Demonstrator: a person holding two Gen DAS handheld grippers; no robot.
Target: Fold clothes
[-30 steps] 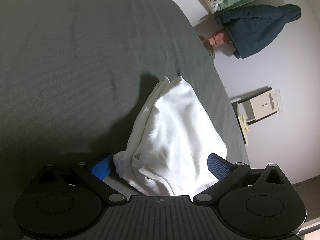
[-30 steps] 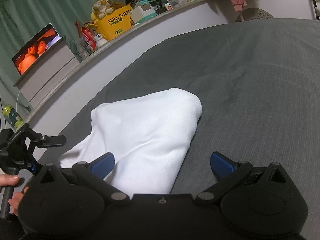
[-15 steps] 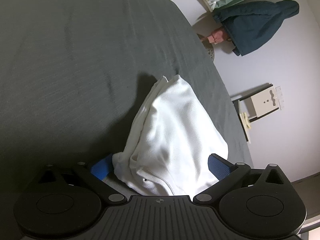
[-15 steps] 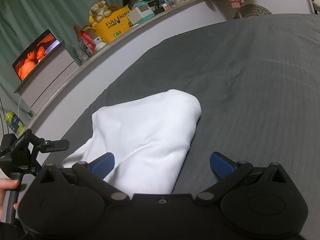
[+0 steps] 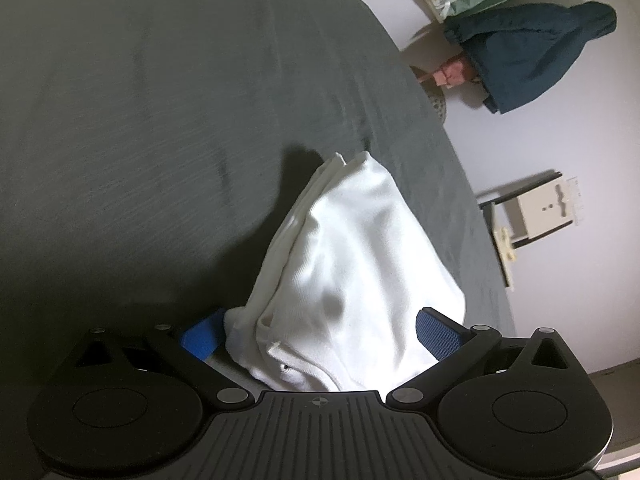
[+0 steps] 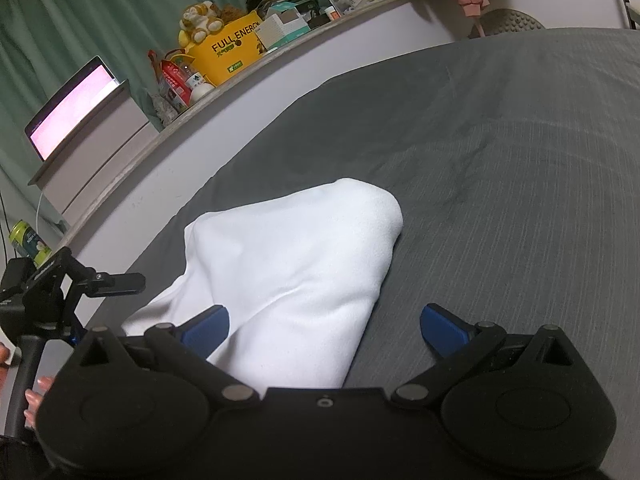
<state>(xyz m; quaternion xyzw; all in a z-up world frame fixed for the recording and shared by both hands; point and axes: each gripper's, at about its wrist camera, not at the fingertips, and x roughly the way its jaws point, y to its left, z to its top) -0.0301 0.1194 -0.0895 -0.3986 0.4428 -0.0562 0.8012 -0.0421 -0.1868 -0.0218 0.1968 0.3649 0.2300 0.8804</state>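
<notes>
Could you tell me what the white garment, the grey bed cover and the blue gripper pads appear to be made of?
White folded garment: likely cotton knit, matte, with fine ribbing and soft rounded folds. Dark grey bed cover: woven fabric, matte, with thin lines and shallow creases. Blue pads on the left gripper, such as this one: probably rubber or textured plastic, judging by the dotted grid; the right gripper has pads that look alike.

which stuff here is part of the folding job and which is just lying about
Job: white garment, bed, left gripper, right gripper.

Lying about: laptop, yellow box, plush toy, can, blue jacket.
</notes>
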